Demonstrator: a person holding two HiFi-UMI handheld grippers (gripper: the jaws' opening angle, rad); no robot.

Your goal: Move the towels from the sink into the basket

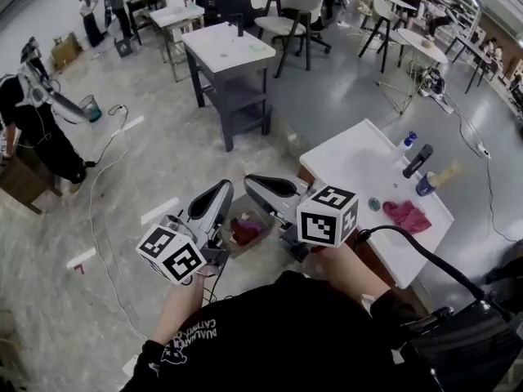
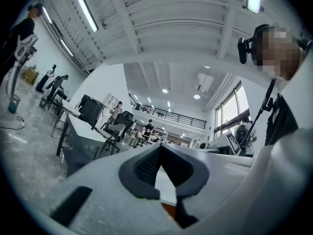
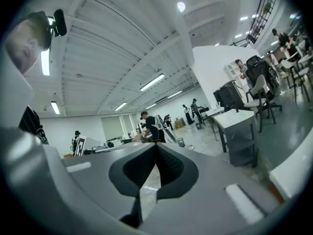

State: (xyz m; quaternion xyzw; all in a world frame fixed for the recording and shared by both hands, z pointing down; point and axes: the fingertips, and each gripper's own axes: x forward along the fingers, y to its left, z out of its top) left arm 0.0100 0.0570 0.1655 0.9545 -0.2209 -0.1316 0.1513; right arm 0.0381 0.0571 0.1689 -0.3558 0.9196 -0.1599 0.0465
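Only the head view shows us the task's things. One pink towel [image 1: 406, 215] lies in the white sink [image 1: 351, 158], just right of the drain [image 1: 374, 204]. A darker red towel [image 1: 243, 229] sits in the basket [image 1: 255, 247] on the floor, left of the sink.

The basket is partly covered from above by the two grippers, which we see held over it, close together. The left hand-held gripper [image 1: 219, 193] and the right hand-held gripper [image 1: 255, 182] both point away from the person.

The gripper views look level across the hall at ceiling lights, chairs and distant people, and we find neither towel nor basket in them. They do settle the jaws. The left hand-held gripper [image 2: 159, 151] has its tips pressed together with nothing between them, and the right hand-held gripper [image 3: 156, 148] is likewise closed and empty.

At the back of the sink we see a black tap [image 1: 417, 160], a blue cup [image 1: 425, 184] and a small bottle [image 1: 409, 140]. A grey table [image 1: 229, 51] stands farther off, and a cable [image 1: 102, 182] trails over the floor.
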